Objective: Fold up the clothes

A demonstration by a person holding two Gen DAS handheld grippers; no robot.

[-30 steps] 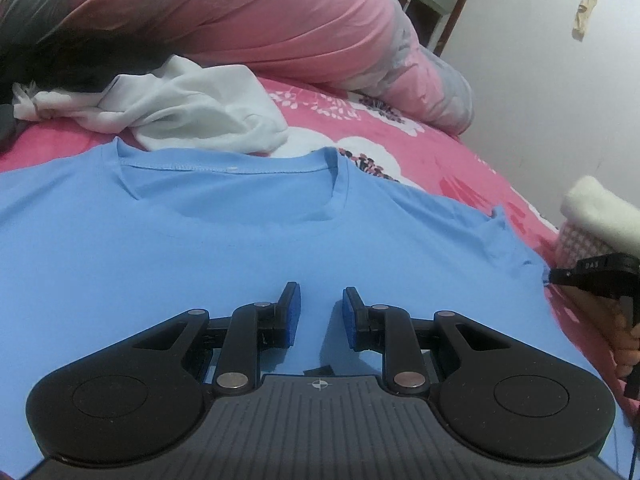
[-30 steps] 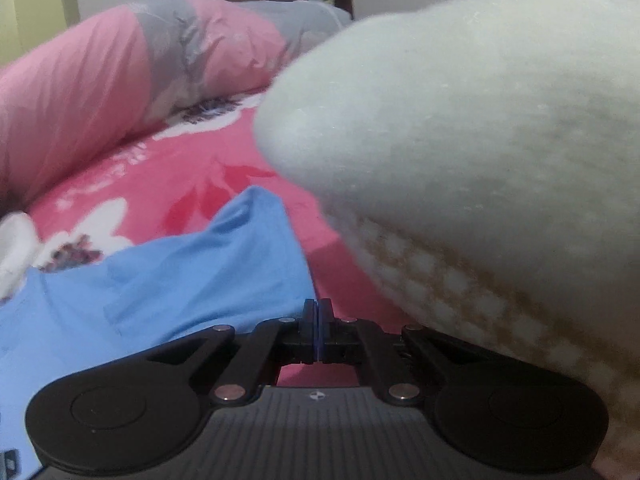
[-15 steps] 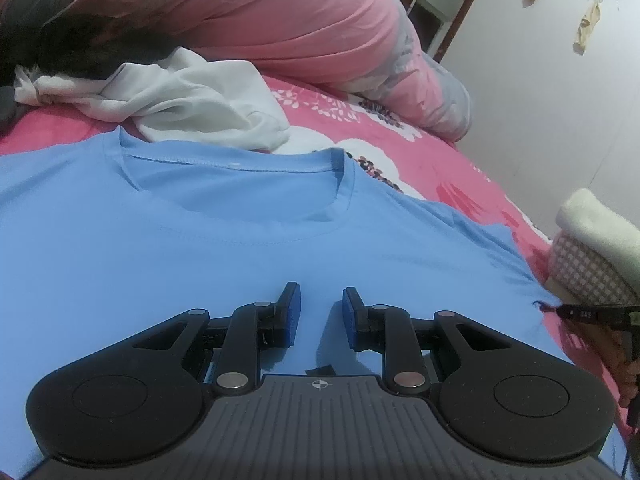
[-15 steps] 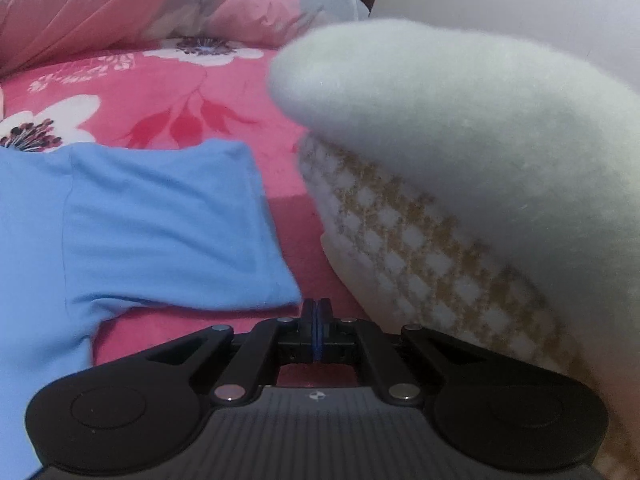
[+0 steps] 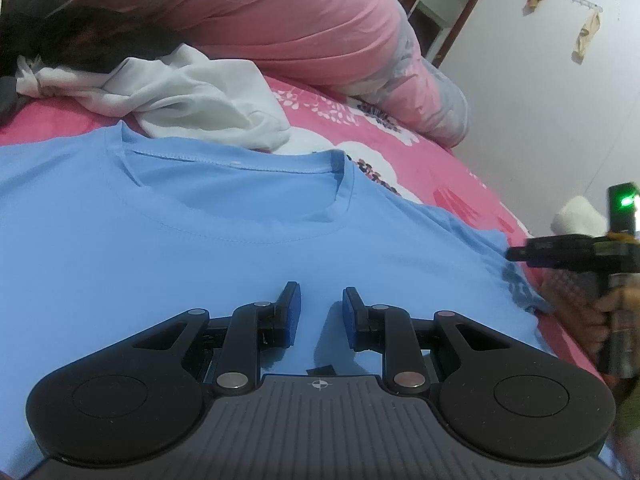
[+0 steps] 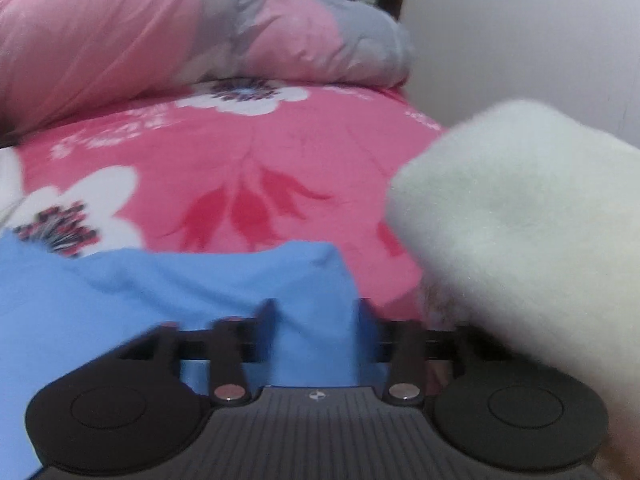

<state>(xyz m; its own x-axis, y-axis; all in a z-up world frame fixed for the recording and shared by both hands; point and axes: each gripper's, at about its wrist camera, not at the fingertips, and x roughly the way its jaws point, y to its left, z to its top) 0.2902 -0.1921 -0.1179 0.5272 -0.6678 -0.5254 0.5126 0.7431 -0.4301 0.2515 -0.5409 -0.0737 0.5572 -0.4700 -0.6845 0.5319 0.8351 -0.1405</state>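
Note:
A light blue T-shirt (image 5: 200, 240) lies flat, collar away from me, on a pink floral bedsheet (image 5: 452, 184). My left gripper (image 5: 320, 308) hovers low over the shirt's chest, its blue pads a small gap apart with nothing pinched between them. At the shirt's right sleeve (image 6: 224, 280) my right gripper (image 6: 316, 320) has its jaws opening. The sleeve cloth lies under and between the fingers, but the pads do not press on it. In the left wrist view the right gripper (image 5: 516, 254) reaches in from the right edge over the sleeve hem.
A crumpled white garment (image 5: 192, 100) lies just beyond the collar, with a dark one (image 5: 72, 40) behind it. A rolled pink and grey quilt (image 5: 280, 20) fills the back. A fluffy cream blanket (image 6: 520, 220) sits close on the right, by the wall. A hand (image 5: 588, 320) holds the right gripper.
The right gripper has slid left from beside the cream blanket over the blue sleeve, and its shut jaws have come apart. The left gripper has stayed where it was.

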